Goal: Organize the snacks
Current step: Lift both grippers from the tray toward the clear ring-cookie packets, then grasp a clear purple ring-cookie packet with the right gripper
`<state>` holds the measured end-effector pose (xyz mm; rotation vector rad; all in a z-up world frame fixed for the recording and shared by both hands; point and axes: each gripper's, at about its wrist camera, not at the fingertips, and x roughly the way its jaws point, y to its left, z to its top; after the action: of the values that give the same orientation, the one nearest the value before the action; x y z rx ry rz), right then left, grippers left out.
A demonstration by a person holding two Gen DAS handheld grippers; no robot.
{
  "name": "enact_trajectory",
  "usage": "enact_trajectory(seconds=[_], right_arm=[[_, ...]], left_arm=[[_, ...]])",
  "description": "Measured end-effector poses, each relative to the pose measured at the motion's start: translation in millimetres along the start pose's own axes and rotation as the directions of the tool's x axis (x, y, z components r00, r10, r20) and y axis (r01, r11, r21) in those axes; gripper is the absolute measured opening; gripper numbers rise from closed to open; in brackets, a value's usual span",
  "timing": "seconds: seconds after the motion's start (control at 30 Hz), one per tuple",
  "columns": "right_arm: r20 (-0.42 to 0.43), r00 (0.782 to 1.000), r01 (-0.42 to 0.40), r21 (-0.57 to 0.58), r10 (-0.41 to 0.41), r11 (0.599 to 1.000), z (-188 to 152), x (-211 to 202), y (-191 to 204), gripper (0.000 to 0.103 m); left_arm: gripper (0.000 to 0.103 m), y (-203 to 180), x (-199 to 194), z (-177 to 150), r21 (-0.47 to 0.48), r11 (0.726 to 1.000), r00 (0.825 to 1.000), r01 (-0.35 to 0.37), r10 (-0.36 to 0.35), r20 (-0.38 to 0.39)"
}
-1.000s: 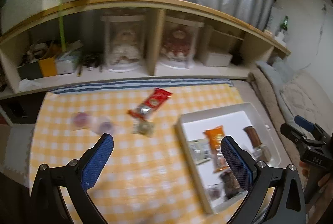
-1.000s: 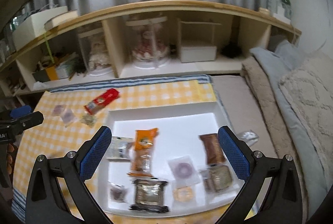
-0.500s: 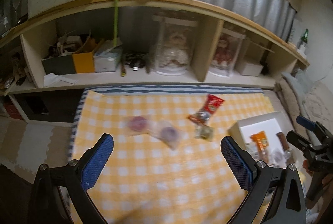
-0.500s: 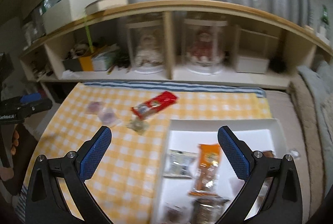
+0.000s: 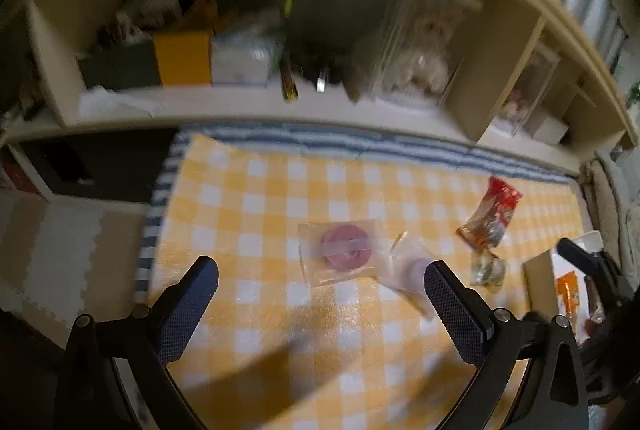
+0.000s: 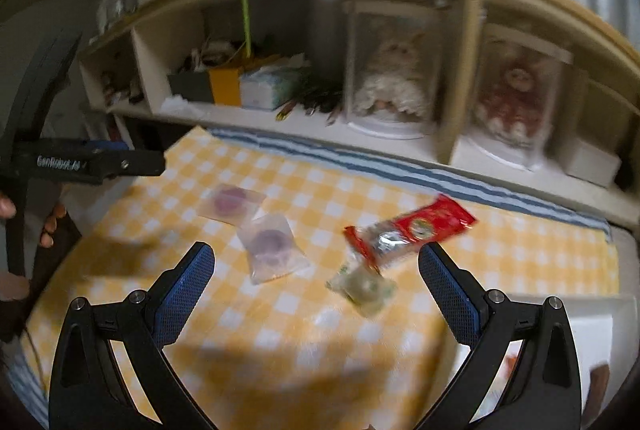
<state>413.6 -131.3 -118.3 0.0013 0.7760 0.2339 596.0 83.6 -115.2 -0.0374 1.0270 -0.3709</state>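
Hovering over yellow checked cloth [image 5: 256, 198], shelf unit [image 6: 460, 134] ahead; both tongs apart, empty; white tray [image 6: 592, 314] slid rightward since earlier.

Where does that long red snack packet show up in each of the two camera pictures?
Left wrist view: the red snack packet lies far right on the checked cloth, beyond the right fingertip.
Right wrist view: the red snack packet lies right of centre, just above the small greenish packet.
Shared landmark: the pink sweet in a clear wrapper, left of the packet in both.
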Motion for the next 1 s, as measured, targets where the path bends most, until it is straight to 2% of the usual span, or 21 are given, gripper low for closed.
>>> enact_trajectory(seconds=[0.23,0.33,0.47,0.63,0.67,0.7,0.77,0.83,1.0], right_arm=[[-0.102,0.989,-0.119,-0.080,0.110,0.990,-1,71,10,0.103],[-0.135,0.983,-0.141,-0.118,0.125,0.983,-2,89,17,0.102],[-0.164,0.975,-0.174,-0.154,0.149,0.973,-3,105,26,0.088],[-0.220,0.969,-0.162,-0.212,0.114,0.964,-10,125,35,0.077],[-0.209,0.970,-0.166,-0.203,0.123,0.965,-11,124,33,0.073],[-0.206,0.970,-0.166,-0.194,0.125,0.967,-11,124,32,0.071],[-0.207,0.970,-0.163,-0.172,0.126,0.972,-13,121,30,0.059],[-0.211,0.970,-0.158,-0.156,0.123,0.975,-18,117,29,0.052],[-0.229,0.968,-0.137,-0.125,0.106,0.983,-28,103,28,0.050]], left_arm=[[0.103,14,68,35,-0.043,0.999,0.997,-0.003,0.000,-0.075],[0.103,18,88,46,-0.027,0.996,0.995,-0.089,0.087,-0.050],[0.103,16,118,56,0.027,0.984,0.983,-0.176,0.177,-0.046],[0.103,9,137,52,0.114,0.963,0.968,-0.244,0.250,-0.038],[0.103,9,140,50,0.129,0.959,0.965,-0.254,0.261,-0.041],[0.103,10,139,44,0.137,0.957,0.964,-0.254,0.263,-0.046],[0.103,12,134,33,0.140,0.961,0.968,-0.239,0.248,-0.049],[0.103,13,129,24,0.132,0.965,0.970,-0.228,0.236,-0.050],[0.103,5,119,4,0.157,0.967,0.974,-0.199,0.213,-0.076]])
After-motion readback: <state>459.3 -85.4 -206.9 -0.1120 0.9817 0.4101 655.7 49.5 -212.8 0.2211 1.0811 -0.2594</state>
